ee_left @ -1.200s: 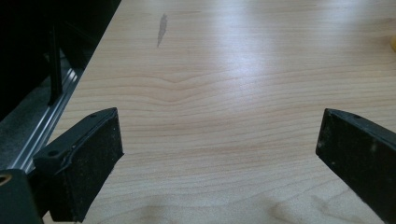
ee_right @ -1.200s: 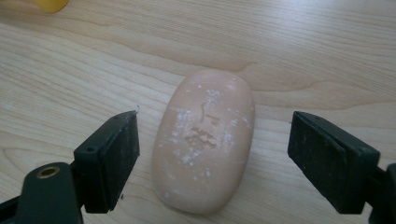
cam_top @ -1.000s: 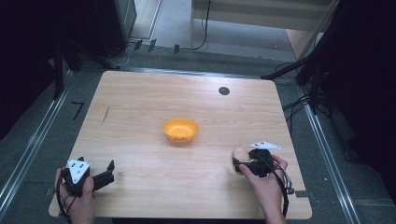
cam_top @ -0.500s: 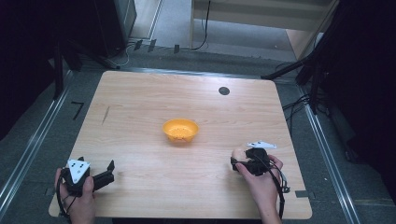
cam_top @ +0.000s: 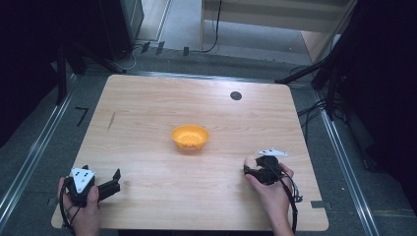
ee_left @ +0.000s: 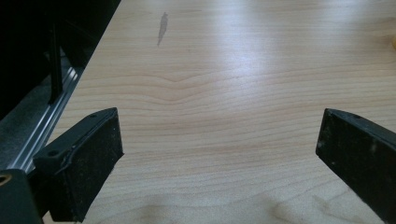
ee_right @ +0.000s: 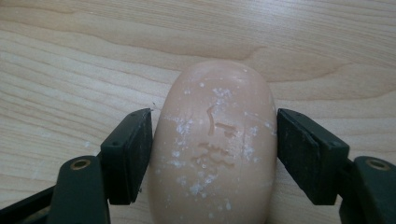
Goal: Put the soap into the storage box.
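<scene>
Your pale wooden desk (cam_top: 147, 123) carries an orange bowl (cam_top: 190, 137) at its centre. A pinkish soap bar (ee_right: 215, 144) lies near its right edge.

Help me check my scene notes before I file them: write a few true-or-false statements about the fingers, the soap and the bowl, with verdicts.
1. The right gripper has its fingers closed on the pale bar of soap. True.
2. The soap lies inside the orange bowl. False: it is on the wooden table, right of the bowl.
3. The left gripper is open with nothing between its fingers. True.
4. The orange bowl sits at the table's left edge. False: it is near the middle.
</scene>
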### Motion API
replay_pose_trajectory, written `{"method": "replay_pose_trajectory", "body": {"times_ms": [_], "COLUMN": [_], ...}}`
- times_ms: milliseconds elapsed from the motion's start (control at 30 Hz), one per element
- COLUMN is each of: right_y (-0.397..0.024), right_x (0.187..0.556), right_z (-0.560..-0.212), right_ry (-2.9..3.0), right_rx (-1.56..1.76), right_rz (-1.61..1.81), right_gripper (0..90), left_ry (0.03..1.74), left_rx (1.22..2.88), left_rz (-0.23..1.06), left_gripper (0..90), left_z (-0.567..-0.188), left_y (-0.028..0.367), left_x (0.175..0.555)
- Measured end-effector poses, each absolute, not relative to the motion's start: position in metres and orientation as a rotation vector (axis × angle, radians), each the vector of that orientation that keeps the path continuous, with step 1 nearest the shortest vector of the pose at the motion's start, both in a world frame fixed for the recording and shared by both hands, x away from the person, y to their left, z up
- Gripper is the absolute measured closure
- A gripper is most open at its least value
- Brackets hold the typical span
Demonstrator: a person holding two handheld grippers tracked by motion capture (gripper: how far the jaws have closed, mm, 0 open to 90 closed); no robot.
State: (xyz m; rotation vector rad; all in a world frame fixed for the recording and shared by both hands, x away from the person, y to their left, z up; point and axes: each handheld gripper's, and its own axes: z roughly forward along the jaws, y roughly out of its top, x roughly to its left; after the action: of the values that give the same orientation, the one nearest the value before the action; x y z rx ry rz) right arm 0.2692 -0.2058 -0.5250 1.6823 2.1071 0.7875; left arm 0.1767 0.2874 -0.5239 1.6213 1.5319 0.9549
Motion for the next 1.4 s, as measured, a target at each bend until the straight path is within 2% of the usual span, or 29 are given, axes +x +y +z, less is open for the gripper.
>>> {"method": "replay_pose_trajectory", "body": {"times_ms": [700, 1400], "right_y": [-0.208, -0.21], "right_x": [0.27, 0.271], "right_z": [-0.527, -0.513], "right_ry": [2.184, 2.312], "right_rx": [1.647, 1.38], "right_rz": [0.77, 0.821], "right_gripper": [32.0, 32.5], "left_ry": [1.529, 1.525], "left_rx": [1.622, 1.623], "left_rz": [0.955, 0.954], "left_gripper": [0.8, 0.8], "left_z": [-0.524, -0.524], "left_y": [0.287, 0.287], "left_x": [0.177, 0.177]}}
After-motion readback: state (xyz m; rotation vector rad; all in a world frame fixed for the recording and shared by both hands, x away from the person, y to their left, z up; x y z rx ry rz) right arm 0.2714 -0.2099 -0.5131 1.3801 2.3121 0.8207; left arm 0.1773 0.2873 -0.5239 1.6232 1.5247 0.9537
